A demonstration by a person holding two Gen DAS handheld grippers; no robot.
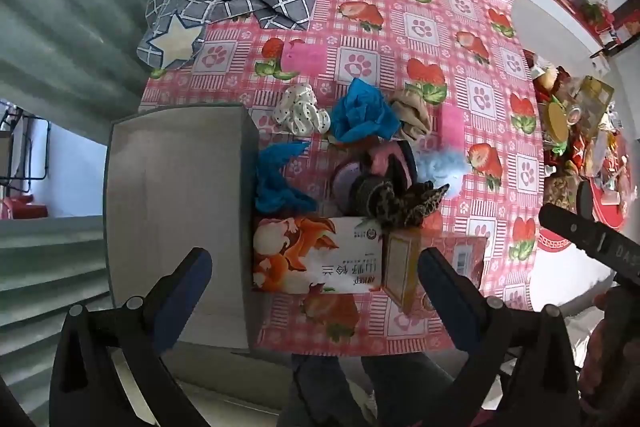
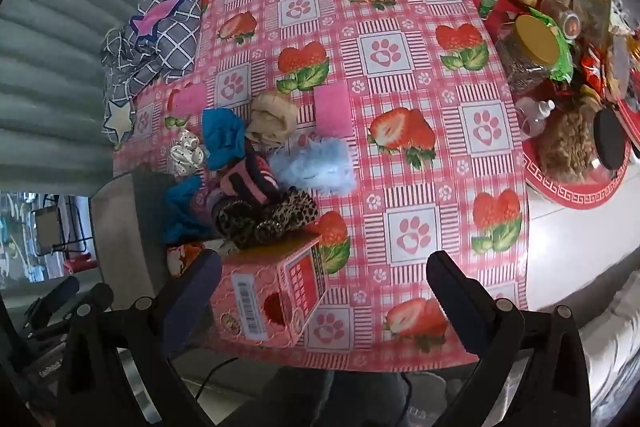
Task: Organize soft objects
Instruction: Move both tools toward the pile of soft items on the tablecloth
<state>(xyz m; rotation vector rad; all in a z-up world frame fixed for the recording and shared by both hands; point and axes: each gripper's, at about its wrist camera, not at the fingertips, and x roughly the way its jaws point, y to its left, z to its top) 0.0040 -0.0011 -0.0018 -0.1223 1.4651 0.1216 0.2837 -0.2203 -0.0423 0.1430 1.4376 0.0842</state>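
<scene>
A heap of soft items [image 2: 256, 179] lies on the strawberry tablecloth [image 2: 420, 115], at about eleven o'clock from the right gripper [image 2: 324, 291] and twelve o'clock from the left gripper [image 1: 316, 271]. Both hover with jaws spread wide, holding nothing. The leopard-print piece [image 2: 268, 219], lying left-to-right, is nearest.

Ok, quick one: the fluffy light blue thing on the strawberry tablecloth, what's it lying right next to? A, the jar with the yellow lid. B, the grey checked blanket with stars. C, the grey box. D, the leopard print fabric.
D: the fluffy light blue thing lies right against the leopard print fabric in the pile of soft items, well away from the other three.
</scene>
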